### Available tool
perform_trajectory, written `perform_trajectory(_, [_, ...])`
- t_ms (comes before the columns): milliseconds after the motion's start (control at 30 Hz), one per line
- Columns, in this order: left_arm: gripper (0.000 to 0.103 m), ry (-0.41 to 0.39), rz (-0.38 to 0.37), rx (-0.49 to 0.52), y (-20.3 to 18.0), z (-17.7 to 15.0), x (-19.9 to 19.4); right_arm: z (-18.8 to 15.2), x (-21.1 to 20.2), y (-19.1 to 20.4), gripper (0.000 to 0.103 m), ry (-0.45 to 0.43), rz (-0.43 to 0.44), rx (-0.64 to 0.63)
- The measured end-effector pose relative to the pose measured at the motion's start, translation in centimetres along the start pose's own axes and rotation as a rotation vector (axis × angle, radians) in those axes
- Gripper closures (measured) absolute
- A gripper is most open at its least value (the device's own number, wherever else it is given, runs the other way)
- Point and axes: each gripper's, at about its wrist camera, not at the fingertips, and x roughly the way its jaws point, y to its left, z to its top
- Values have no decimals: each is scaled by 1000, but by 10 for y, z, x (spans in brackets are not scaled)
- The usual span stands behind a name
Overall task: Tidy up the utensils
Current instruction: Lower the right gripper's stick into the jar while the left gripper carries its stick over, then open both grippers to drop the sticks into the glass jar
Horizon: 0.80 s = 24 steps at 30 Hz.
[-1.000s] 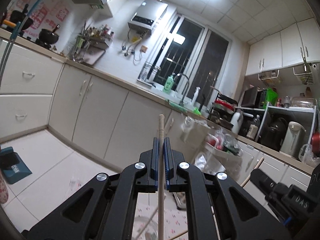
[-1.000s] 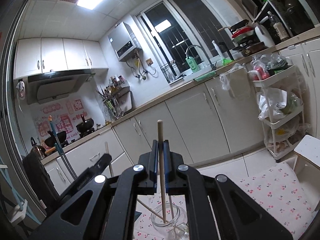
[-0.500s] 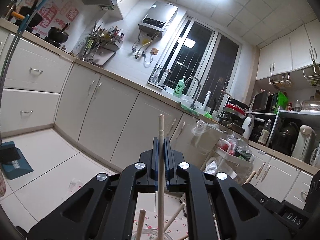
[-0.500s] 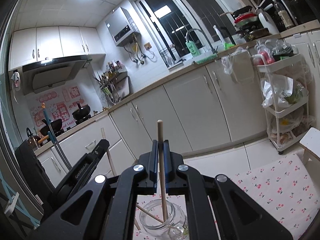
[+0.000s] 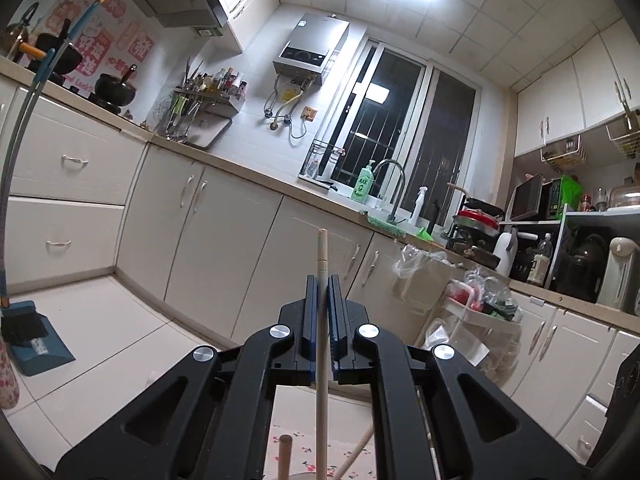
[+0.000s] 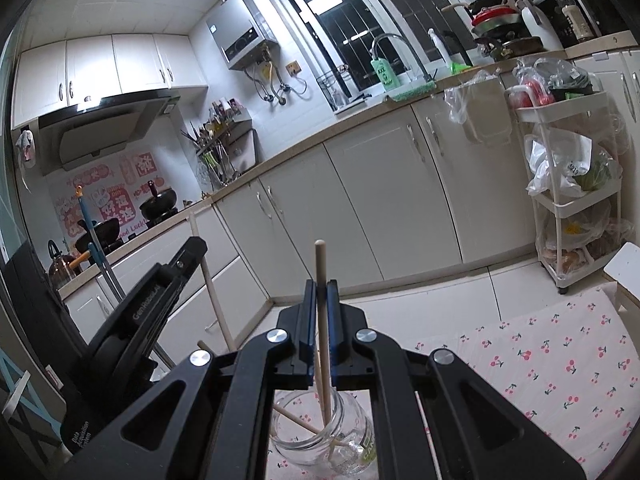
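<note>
Each gripper pinches one wooden chopstick upright between its jaws. The right gripper [image 6: 320, 292] has its jaws shut narrow on a chopstick [image 6: 322, 320] whose lower end already sits inside the glass jar [image 6: 320, 436], where two other sticks lean. The left gripper [image 5: 320, 292] clamps its own chopstick [image 5: 321, 272] the same way; in the left view only the tips of the leaning sticks show at the bottom edge, so whether this one is over the jar mouth cannot be told.

To do this step well, I would lower each stick until its tip nears the jar bottom, keep it clear of the rim and the leaning sticks, and open only then, one gripper at a time, so the light jar is not tipped.

The jar stands on a table under a cherry-print cloth [image 6: 560, 364]. Around it is a kitchen: pale cabinets [image 6: 360, 208], a sink [image 5: 390, 188] beneath a dark window, a white cart [image 6: 568, 208] of bags, a tiled floor.
</note>
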Motion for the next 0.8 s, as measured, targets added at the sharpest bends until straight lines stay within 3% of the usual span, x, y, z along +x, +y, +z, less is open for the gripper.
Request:
perform_trajectory(533, [96,71,30,90,3,-29,-10,-22,13,0,95,102,-13,-10])
perform_trajectory(633, [88,87,27,100,3,-28,-19,-20,2,-1,80,88,-21,3])
perform_trajectory(800, [62,86,39,77,10,-20,-44,-21,-22,-3,79,86,-39,7])
